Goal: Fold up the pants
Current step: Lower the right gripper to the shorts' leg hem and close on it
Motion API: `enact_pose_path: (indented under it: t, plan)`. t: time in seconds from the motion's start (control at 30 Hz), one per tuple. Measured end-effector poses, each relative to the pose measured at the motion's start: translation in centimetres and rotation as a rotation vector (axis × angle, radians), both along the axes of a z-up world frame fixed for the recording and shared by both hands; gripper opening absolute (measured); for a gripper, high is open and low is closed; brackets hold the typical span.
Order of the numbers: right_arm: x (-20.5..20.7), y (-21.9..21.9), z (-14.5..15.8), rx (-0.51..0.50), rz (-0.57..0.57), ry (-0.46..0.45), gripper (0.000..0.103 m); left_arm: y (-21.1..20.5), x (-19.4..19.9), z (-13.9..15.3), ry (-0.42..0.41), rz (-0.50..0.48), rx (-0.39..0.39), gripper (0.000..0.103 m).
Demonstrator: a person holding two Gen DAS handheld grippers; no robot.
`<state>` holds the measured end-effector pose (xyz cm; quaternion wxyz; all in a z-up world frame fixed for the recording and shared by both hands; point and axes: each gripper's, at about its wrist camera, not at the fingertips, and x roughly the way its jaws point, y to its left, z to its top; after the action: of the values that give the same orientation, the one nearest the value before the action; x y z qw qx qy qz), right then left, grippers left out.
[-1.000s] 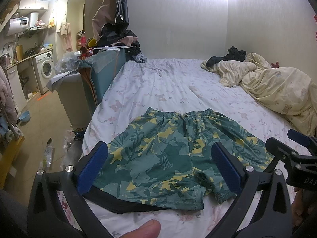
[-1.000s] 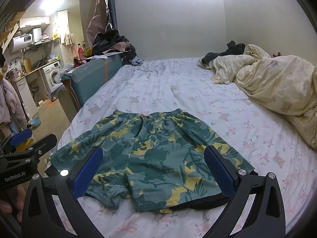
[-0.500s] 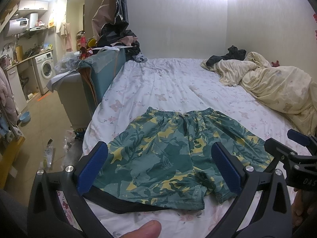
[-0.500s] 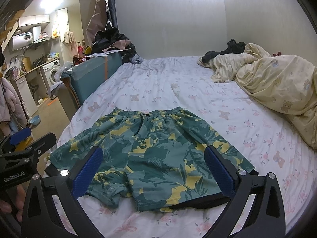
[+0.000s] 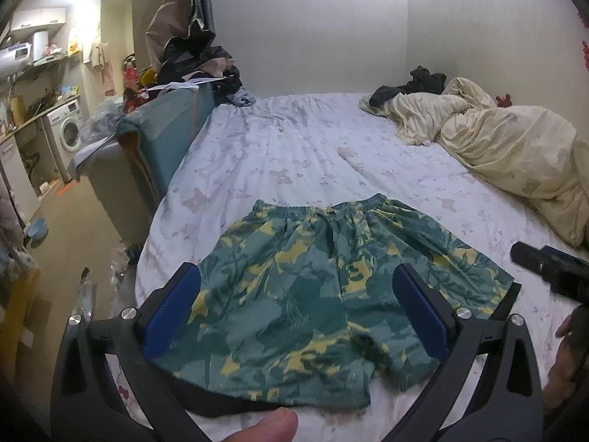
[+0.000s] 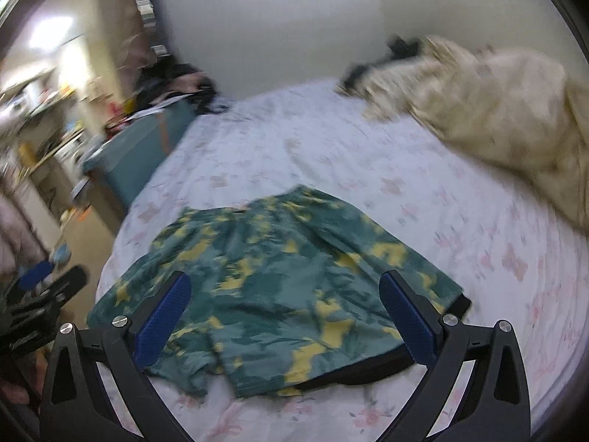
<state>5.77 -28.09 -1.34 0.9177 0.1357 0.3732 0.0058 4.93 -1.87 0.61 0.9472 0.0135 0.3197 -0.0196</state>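
Readable text: none in either view.
Left gripper [image 6: 40, 309] body, right wrist view: a printed mark, too blurred to read.

Shorts [image 5: 324, 294] — flat on the bed [image 5: 294, 154], near its front edge, waistband farthest from the cameras. Duvet [image 5: 515, 147] — heaped behind, right. Sofa [image 5: 158, 136] beside the bed's left edge; washing machine [image 5: 66, 136] beyond, left.
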Motion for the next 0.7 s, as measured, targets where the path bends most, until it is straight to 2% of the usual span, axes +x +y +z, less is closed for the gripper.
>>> enact_pose_path:
  t: [0.1, 0.27, 0.37, 0.43, 0.57, 0.6, 0.7]
  plan:
    - [2.5, -4.5, -2.8, 0.081, -0.115, 0.117, 0.103, -0.7, 1.5, -0.5, 0.019, -0.010, 0.023, 0.103]
    - [4.5, -11.3, -7.6, 0.194, -0.305, 0.256, 0.103, -0.8, 3.3, -2.0, 0.059, -0.001, 0.024, 0.103]
    - [4.3, -14.1, -9.4, 0.159, -0.358, 0.294, 0.103, -0.6, 5.1, -2.8, 0.131, 0.065, 0.011, 0.103]
    - [3.6, -15.9, -10.6, 0.237, -0.390, 0.302, 0.103, -0.2, 5.8, -3.1, 0.155, 0.091, -0.036, 0.103]
    - [3.4, -17.2, -12.4, 0.340, -0.419, 0.335, 0.102, 0.9, 5.6, -4.0, 0.179, 0.129, -0.048, 0.103]
    - [3.8, -17.0, -12.8, 0.341, -0.408, 0.360, 0.100, 1.0, 5.6, -4.1, 0.181, 0.130, -0.051, 0.103]
    - [4.6, -16.2, -13.9, 0.241, -0.435, 0.426, 0.100, 1.6, 5.2, -4.4, 0.182, 0.146, -0.034, 0.103]
